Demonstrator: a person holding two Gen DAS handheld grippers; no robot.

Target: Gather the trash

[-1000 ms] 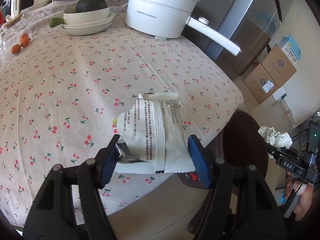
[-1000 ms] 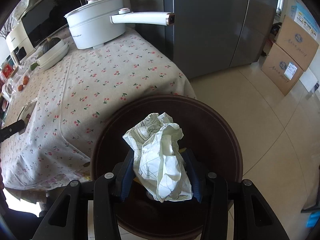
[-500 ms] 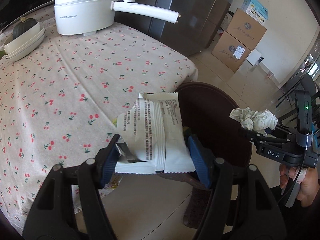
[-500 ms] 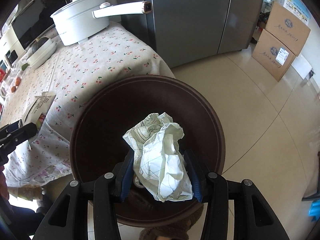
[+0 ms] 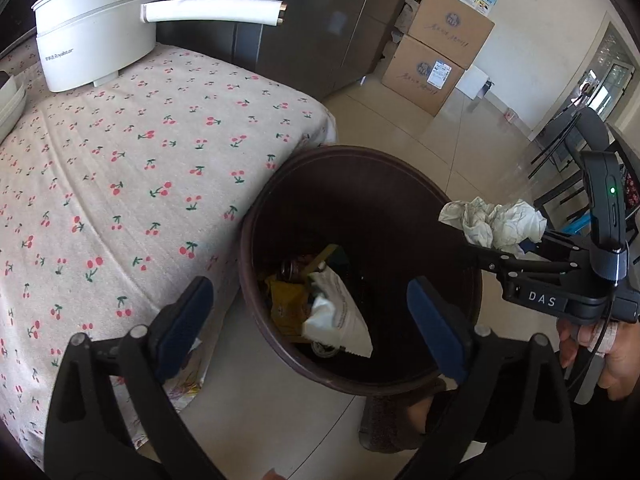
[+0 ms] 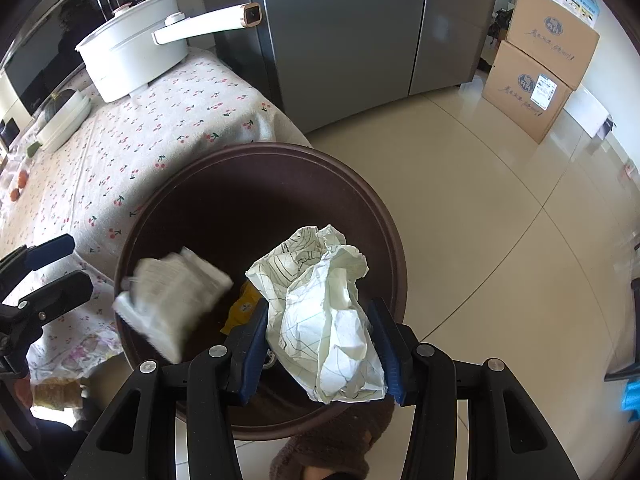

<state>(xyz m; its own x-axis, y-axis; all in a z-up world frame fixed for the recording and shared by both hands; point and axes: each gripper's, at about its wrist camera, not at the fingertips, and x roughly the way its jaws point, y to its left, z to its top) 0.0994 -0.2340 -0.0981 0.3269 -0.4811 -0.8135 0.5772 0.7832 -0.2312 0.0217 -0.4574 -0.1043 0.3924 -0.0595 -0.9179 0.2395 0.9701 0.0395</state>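
Because the left tool (image 5: 308, 320) is right over the brown bin (image 5: 256, 216), its blue pads have just been pulled wide apart, and nothing is between them now. That lets the white wrapper (image 5: 340, 312) go, and it is already down inside the bin on top of the yellow and dark trash. From the other side it looks blurry, so I think it is just dropping in.

Next to it, the right tool (image 6: 318, 346) is over the near rim of the same bin, squeezed tight on a crumpled paper ball (image 6: 328, 316). It is held there so the ball can fall straight in when the pads let go.

Beside the bin is the corner of the table (image 5: 120, 160) with its cherry cloth. At the far edge of the table sits a white pot (image 5: 96, 28), and cardboard boxes (image 5: 436, 52) stand on the floor far behind.
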